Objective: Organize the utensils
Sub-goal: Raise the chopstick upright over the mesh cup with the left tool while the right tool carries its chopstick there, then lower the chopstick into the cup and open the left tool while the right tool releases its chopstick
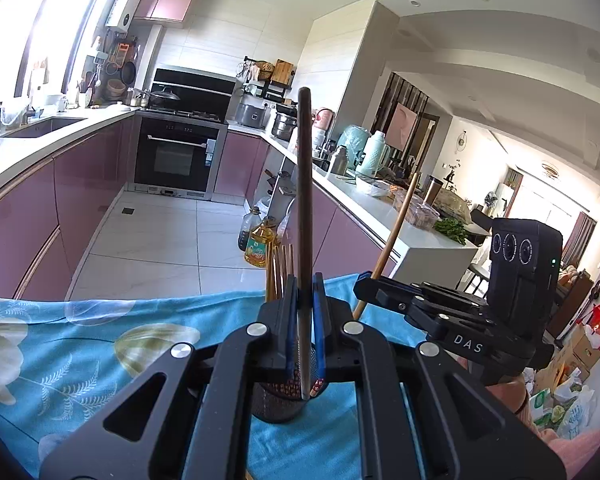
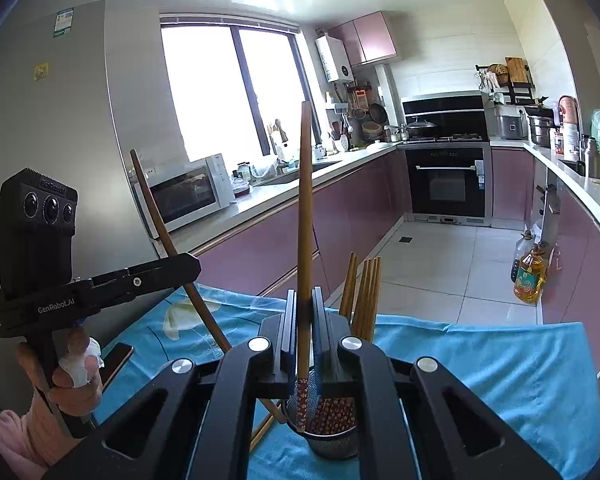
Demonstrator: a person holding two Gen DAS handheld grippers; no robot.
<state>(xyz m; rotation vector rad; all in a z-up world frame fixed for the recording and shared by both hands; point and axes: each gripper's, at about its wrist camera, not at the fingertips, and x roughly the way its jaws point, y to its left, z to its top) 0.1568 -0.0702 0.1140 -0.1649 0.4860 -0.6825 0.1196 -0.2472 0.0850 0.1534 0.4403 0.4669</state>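
Holder (image 2: pixel 332 436) mostly hidden behind right gripper (image 2: pixel 305 312); chopstick (image 1: pixel 305 216) lower end lost inside the holder. Worktop (image 1: pixel 100 344) cut off by the frame's edge. Fridge labels (image 2: pixel 63 21) too small to read.

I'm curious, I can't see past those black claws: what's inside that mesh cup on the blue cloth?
Several chopsticks stand in the mesh cup, patterned ends down. The right claw is lowering another chopstick in. The cup's bottom is hidden.
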